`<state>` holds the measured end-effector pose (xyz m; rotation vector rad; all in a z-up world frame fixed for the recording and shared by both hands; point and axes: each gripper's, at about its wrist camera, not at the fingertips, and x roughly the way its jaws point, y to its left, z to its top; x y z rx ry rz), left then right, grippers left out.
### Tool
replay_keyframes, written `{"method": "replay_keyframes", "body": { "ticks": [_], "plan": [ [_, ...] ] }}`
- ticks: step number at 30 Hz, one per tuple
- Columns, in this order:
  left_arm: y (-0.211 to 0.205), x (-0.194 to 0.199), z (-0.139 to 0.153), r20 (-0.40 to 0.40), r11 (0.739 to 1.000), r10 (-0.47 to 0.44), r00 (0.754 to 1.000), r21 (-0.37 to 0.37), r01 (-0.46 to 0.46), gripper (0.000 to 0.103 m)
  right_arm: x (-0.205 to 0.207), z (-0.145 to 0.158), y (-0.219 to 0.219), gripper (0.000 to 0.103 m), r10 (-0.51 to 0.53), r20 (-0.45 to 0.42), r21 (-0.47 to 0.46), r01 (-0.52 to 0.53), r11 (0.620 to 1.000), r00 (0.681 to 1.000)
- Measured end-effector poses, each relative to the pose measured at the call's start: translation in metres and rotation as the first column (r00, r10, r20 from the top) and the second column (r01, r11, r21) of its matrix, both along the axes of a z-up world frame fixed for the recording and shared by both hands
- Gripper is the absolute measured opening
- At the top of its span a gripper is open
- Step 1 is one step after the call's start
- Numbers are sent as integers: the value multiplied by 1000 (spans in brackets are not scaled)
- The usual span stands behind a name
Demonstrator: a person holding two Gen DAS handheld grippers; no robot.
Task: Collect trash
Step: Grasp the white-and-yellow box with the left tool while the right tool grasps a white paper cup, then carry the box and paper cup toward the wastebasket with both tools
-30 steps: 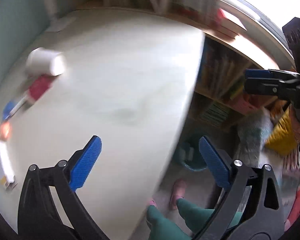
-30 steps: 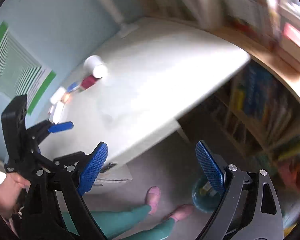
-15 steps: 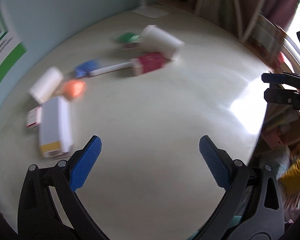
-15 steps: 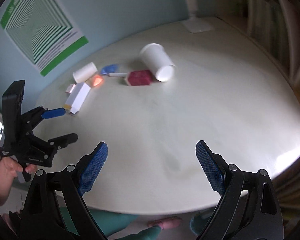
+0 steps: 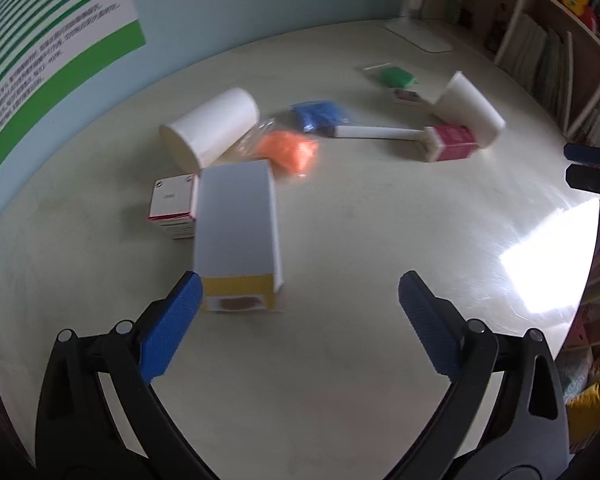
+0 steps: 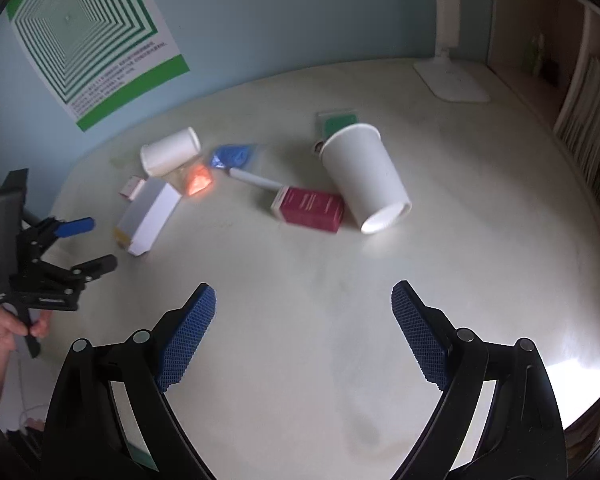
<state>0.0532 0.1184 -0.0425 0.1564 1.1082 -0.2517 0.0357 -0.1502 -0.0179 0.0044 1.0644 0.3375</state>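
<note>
Trash lies scattered on a round cream table (image 5: 339, 380). A white box with a yellow end (image 5: 236, 232) lies just ahead of my left gripper (image 5: 300, 300), which is open and empty. Behind it are a small red-edged box (image 5: 172, 204), a tipped white cup (image 5: 212, 128), an orange wrapper (image 5: 288, 150), a blue wrapper (image 5: 319, 116), a white pen (image 5: 379, 133), a magenta box (image 5: 453, 142), a second tipped cup (image 5: 469, 110) and a green packet (image 5: 395, 77). My right gripper (image 6: 303, 308) hovers open, short of the magenta box (image 6: 309, 208) and cup (image 6: 365, 176).
A white lamp base (image 6: 451, 80) stands at the table's far edge. A green striped poster (image 6: 88, 32) hangs on the blue wall. Bookshelves (image 5: 547, 40) line the right side. The left gripper (image 6: 76, 244) and a hand (image 6: 4, 332) show at the left of the right wrist view.
Both grippers have swung up from the floor and table edge toward the tabletop, then closer to the trash. The white box is now right before my left gripper. Both stay open.
</note>
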Motion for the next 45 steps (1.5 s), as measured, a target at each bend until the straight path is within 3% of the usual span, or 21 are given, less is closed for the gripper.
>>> {"method": "replay_keyframes", "body": {
  "ticks": [23, 29, 31, 34, 36, 45],
  "plan": [
    [24, 57, -60, -112, 995, 97, 989, 17, -96, 96, 109, -49, 12, 89, 65, -38, -155, -71, 985, 997],
    [22, 62, -69, -129, 997, 74, 989, 1, -74, 85, 132, -63, 5, 87, 13, -74, -142, -24, 990, 997],
    [19, 62, -70, -126, 998, 62, 990, 13, -61, 82, 137, -68, 3, 71, 7, -103, -121, -19, 992, 995],
    [16, 65, -68, -120, 999, 54, 991, 10, -53, 71, 143, -73, 0, 65, -26, -132, -98, 13, 995, 991],
    [16, 65, -66, -117, 998, 55, 992, 2, -55, 58, 142, -73, -1, 65, -34, -133, -86, 22, 996, 991],
    [9, 63, -59, -124, 998, 37, 992, -38, -42, 59, 125, -54, -8, 63, -55, -89, -65, 50, 997, 994]
  ]
}}
